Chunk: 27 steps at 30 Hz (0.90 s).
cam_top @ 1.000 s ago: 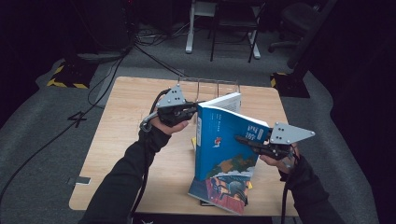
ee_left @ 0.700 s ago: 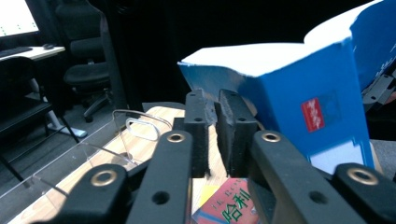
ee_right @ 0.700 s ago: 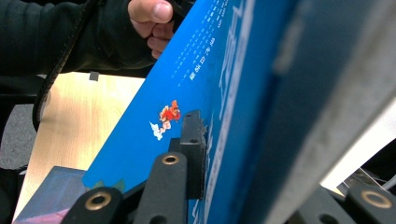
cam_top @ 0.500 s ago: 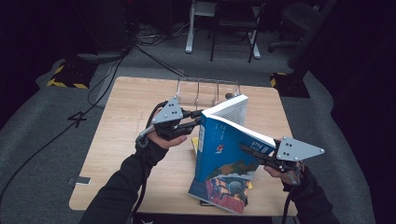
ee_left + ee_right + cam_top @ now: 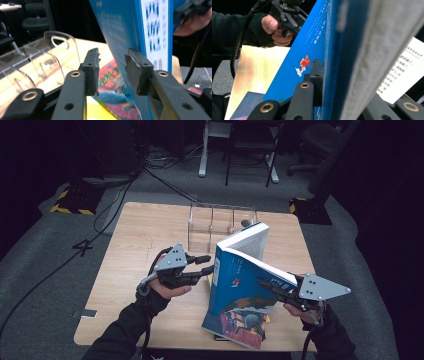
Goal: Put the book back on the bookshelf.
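The right gripper's fingers (image 5: pixel 315 75) clamp the blue book (image 5: pixel 245 280) upright before the clear rack (image 5: pixel 220 217) while the left gripper's fingers (image 5: pixel 91 67) have just opened off its spine, leaving the book, by appearances, to be carried next into a rack slot.

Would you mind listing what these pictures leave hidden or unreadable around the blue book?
- Right gripper, right gripper view: its far jaw sits behind the blue book.
- Book spine text, left gripper view: blurred.
- Books lying flat, high view: titles covered by the upright book.
- Clear rack, high view: the small dark item at its right end is too small to identify.
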Available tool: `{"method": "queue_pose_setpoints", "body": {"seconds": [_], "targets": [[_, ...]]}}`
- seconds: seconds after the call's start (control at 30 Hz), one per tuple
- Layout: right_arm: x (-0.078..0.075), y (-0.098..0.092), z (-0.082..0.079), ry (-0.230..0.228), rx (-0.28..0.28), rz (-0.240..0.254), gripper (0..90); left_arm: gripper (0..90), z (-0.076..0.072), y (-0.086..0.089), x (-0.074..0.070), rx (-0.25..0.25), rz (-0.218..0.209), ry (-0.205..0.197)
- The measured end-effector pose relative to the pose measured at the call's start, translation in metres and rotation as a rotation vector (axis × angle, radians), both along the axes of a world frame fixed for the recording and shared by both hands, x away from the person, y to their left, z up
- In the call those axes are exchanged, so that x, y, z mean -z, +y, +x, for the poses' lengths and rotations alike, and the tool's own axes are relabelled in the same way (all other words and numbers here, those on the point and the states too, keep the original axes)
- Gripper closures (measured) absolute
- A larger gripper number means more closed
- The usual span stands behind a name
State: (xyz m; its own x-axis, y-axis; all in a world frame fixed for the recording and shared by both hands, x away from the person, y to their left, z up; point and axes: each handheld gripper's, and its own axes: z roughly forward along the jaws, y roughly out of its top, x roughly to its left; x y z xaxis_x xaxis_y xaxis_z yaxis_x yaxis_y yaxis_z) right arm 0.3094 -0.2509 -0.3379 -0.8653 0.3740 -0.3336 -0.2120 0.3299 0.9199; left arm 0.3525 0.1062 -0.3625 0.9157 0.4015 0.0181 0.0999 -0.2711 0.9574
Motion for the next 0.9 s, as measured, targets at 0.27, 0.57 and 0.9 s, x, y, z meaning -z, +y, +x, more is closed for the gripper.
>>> {"method": "queue_pose_setpoints", "body": {"seconds": [0.27, 0.57, 0.9], "targets": [[0.001, 0.0, -0.004, -0.008, 0.0, 0.002, 79.2, 54.5, -0.012, 0.005, 0.016, 0.004, 0.043, 0.027], [0.002, -0.001, -0.008, -0.015, -0.003, 0.01, 79.2, 43.2, -0.031, 0.0, 0.036, 0.044, 0.096, 0.064], [0.005, -0.001, -0.013, -0.018, -0.005, 0.021, 79.3, 28.7, -0.031, -0.029, 0.062, 0.056, 0.121, 0.125]]}}
